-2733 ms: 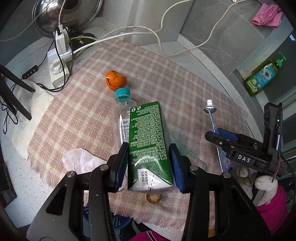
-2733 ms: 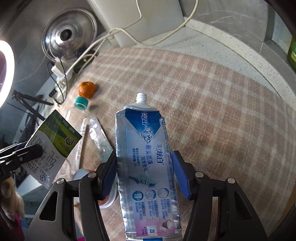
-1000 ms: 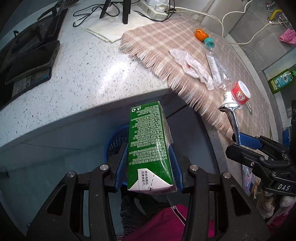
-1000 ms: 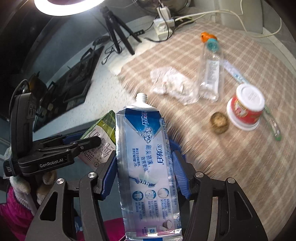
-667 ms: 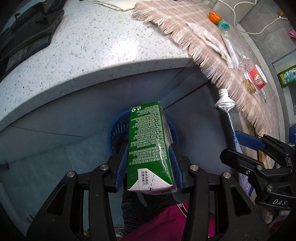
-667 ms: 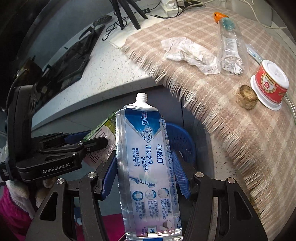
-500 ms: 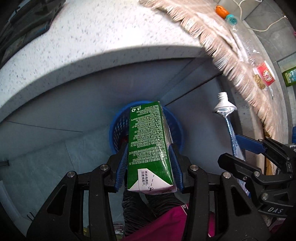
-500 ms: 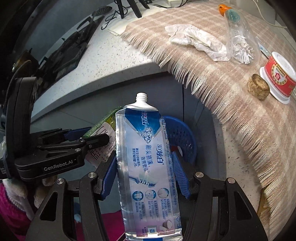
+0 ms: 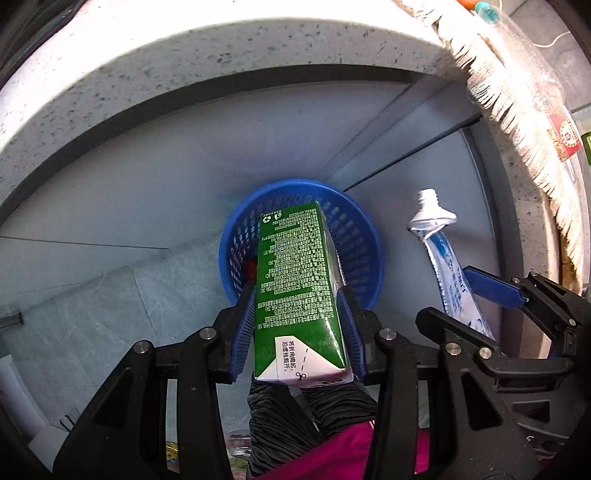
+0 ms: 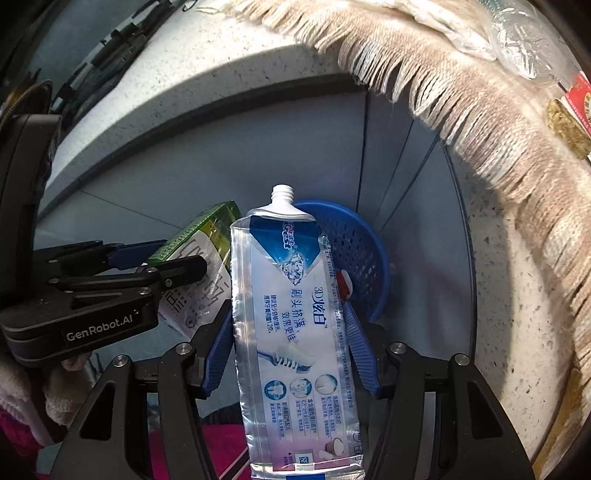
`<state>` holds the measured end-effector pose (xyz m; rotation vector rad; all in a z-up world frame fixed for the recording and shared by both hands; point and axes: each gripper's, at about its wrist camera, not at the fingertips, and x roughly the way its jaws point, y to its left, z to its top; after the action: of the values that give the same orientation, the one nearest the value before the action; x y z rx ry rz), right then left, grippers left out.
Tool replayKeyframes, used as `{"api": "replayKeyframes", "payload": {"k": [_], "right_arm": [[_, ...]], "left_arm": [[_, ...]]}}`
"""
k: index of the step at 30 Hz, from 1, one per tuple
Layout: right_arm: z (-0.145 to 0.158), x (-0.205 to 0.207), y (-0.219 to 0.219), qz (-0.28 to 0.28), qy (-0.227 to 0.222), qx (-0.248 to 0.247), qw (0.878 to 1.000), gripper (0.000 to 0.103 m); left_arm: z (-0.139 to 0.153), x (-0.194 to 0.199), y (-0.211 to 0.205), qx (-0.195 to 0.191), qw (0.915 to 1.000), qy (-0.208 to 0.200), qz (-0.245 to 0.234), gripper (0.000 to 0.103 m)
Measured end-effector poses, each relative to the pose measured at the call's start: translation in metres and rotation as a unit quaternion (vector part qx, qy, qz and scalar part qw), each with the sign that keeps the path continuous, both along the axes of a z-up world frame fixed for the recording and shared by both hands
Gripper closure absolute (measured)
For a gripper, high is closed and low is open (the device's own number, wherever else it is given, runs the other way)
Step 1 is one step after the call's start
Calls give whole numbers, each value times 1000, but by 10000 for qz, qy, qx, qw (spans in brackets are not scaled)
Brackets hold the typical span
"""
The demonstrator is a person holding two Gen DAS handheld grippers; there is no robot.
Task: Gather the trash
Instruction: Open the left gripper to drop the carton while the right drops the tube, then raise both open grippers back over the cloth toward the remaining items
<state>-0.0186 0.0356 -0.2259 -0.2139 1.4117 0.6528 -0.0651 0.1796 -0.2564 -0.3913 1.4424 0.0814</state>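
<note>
Green carton [image 9: 299,291] clamped between the left gripper [image 9: 298,325] pads, held in the air right over the blue basket [image 9: 364,236] on the floor below the counter [image 9: 147,92] edge; in the right wrist view the carton [image 10: 199,240] shows at the left, beside the basket. Toothpaste tube [image 10: 295,317] pinched flat in the right gripper [image 10: 290,350], nozzle up and uncapped, hanging just right of the basket rim in the left view [image 9: 443,266]. Change: 2.7 s ago both items were held over the plaid cloth on the counter; 1.0 s ago they crossed the counter's front edge, and now both are down at the basket, carton centred over the opening. So transport looks done and the next step is likely release, carton first, since the tube looks off to the side and may need shifting inward or it could miss. Something red already lies in the basket [image 10: 345,284]. Still up at the fringed cloth [image 10: 480,122] edge on the counter: clear bottle [image 10: 524,40], red-labelled tub [image 9: 563,133], a brown lump [image 10: 565,129], crumpled tissue [image 10: 436,22], so several more trips seem left.
</note>
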Motion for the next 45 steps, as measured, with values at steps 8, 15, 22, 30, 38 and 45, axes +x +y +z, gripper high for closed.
{"api": "replayKeyframes", "payload": {"k": [8,15,22,30,38,45], "right_arm": [[-6,5,6,-54,-14,-124,9999,45],[-2,-5,16,-34,-79,-186,9998,45],[3,-3,11,-80,-66,-156,9998,44],[12,-1,0,-68,-88,-53,9999,44],[34,2,-10,-85,-137,157,9997,44],[55,6,-24,-167,-255,463,9985,44]], "left_arm": [[0,11,-13,101,9999,37,-46,56],[1,11,-13,157,9999,55,-40,56],[2,12,-12,166,9998,56,13,56],[5,12,-6,212,9998,18,37,56],[27,16,0,274,9995,-178,23,56],[55,26,0,253,9987,-438,-3,56]]}}
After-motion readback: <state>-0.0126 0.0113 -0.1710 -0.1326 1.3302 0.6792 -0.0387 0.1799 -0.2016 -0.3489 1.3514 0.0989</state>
